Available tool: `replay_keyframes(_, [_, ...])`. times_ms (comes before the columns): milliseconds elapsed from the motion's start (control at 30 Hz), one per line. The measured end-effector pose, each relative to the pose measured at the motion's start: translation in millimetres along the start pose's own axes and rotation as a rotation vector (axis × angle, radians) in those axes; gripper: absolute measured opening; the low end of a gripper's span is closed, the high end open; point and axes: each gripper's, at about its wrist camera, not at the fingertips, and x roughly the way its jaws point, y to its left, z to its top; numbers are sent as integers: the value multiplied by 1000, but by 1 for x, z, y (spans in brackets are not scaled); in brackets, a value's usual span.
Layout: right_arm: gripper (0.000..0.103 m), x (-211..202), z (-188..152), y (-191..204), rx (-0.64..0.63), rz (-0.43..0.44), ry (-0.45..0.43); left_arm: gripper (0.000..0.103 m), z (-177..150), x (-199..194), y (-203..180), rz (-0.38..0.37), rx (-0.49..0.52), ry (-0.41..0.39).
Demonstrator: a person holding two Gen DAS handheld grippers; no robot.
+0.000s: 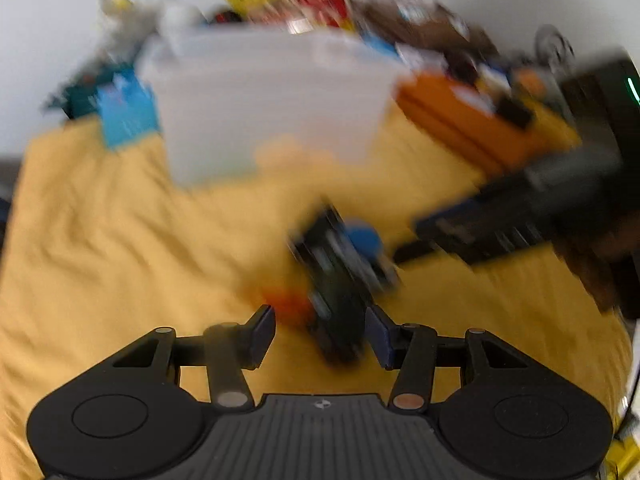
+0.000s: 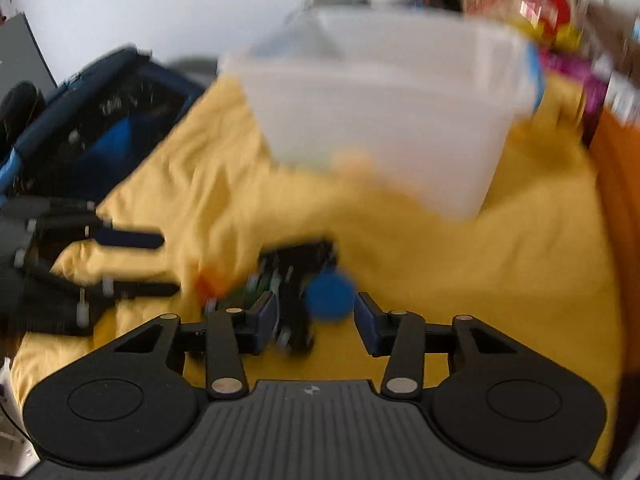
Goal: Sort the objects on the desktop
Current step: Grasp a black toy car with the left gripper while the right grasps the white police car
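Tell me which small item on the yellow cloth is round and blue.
The blue disc, lying beside the black gadget; the third loose piece is orange, on the gadget's other side.

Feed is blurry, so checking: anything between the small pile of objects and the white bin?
Nothing visible. Only bare yellow cloth lies between the dark gadget, blue disc and the white bin behind them.

wall [image 2: 140,8]: plain white | yellow cloth [image 1: 120,240]: wrinkled cover
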Motion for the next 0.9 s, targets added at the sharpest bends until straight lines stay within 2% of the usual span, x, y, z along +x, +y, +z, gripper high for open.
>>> replay_keyframes(133, [46,19,-3,7,18,5,13,54,-13,16,-18,-6,46,31])
replay_keyframes(233, [40,26,-2,12,19,-3,8,54,-9,24,-19,10,34,21])
replay_keyframes(433, [37,43,-2,16,-20,-34,35,54,-4,38,-22,22,32,26])
replay_keyframes(533, [25,46,1,14,-16,-27,29,54,-1,43,-25,18,48,28])
replay_keyframes(667, [21,34,0,6,11,-13,3,54,5,47,-25,16,71,18])
replay_keyframes(733, [21,24,-3,-1,40,-15,-11,51,6,51,-26,13,83,28])
replay_keyframes(800, [21,13,-9,-10,76,-20,-25,36,6,53,-28,2,109,34])
replay_keyframes(900, [22,0,-21,-22,133,-26,-33,32,5,51,-30,-3,120,31])
